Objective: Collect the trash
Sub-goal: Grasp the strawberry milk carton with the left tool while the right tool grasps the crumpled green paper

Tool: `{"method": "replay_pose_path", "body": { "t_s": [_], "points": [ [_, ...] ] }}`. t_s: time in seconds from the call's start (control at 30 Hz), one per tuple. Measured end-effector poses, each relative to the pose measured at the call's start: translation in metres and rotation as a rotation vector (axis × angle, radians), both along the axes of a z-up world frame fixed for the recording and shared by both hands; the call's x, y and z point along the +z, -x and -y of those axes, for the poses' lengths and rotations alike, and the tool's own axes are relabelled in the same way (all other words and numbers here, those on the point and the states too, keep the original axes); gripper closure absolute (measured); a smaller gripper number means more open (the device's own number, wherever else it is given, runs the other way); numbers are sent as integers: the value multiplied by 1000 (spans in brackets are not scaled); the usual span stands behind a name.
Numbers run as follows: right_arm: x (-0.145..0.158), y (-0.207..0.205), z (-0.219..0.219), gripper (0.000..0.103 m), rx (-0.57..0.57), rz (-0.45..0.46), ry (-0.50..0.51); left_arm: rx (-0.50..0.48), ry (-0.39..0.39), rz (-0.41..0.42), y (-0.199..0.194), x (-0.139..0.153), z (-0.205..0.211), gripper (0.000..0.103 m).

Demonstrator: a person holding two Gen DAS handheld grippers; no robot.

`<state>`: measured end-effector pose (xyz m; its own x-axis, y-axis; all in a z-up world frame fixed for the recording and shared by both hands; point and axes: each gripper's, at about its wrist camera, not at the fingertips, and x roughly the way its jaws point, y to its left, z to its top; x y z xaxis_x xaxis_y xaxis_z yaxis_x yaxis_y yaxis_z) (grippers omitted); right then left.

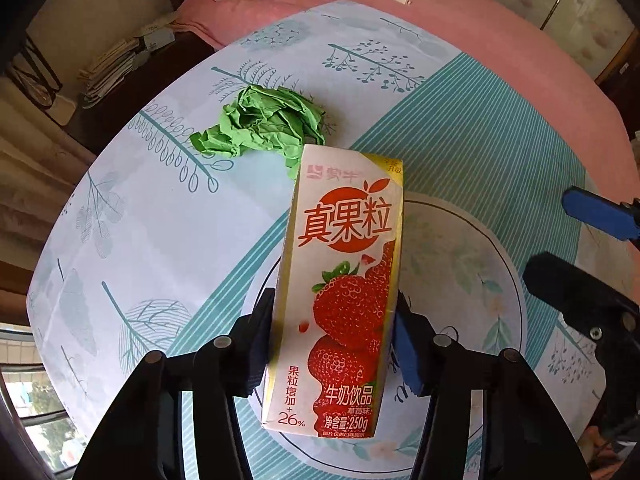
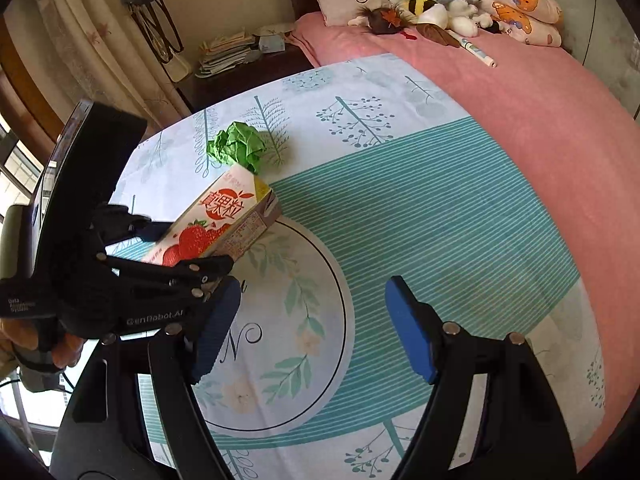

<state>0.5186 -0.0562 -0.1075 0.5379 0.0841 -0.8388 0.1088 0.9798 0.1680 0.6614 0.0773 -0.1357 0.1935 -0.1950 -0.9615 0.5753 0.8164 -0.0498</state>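
The left gripper (image 1: 334, 344) clamps a stiff, probably light carton (image 1: 340, 280) by its long sides, just beside crumpled green paper (image 1: 264, 124); the right gripper (image 2: 312, 328) gapes wide, empty.

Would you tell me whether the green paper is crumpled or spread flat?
Crumpled: the green paper sits as a creased wad on the patterned cloth.

Glossy carton, crumpled paper on printed cloth
Smooth strawberry milk carton (image 1: 340, 288); matt green paper ball (image 1: 264, 124) creased rough; leaf-print cloth (image 1: 160, 208) smooth.
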Motion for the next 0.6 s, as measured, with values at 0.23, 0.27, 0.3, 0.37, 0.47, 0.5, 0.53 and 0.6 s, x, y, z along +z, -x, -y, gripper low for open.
{"method": "replay_pose_path", "body": {
  "t_s": [0.23, 0.27, 0.3, 0.37, 0.47, 0.5, 0.53, 0.6],
  "points": [
    [9, -31, -5, 30, 29, 21, -11, 152, 97, 46, 19, 29, -47, 50],
    [10, -37, -8, 30, 37, 23, -12, 179, 99, 65, 21, 34, -55, 50],
    [10, -43, -11, 30, 47, 25, -15, 209, 102, 81, 21, 39, -65, 50],
    [9, -57, -18, 31, 66, 31, -20, 274, 104, 115, 21, 46, -79, 50],
    [5, -83, -30, 30, 91, 41, -33, 362, 104, 153, 8, 50, -101, 50],
    [3, -93, -34, 30, 99, 40, -38, 388, 102, 157, 2, 49, -107, 50],
    [0, -102, -37, 30, 105, 39, -43, 412, 99, 158, -1, 49, -114, 50],
    [-6, -122, -43, 31, 112, 33, -54, 462, 97, 156, -7, 48, -129, 50]
  ]
}}
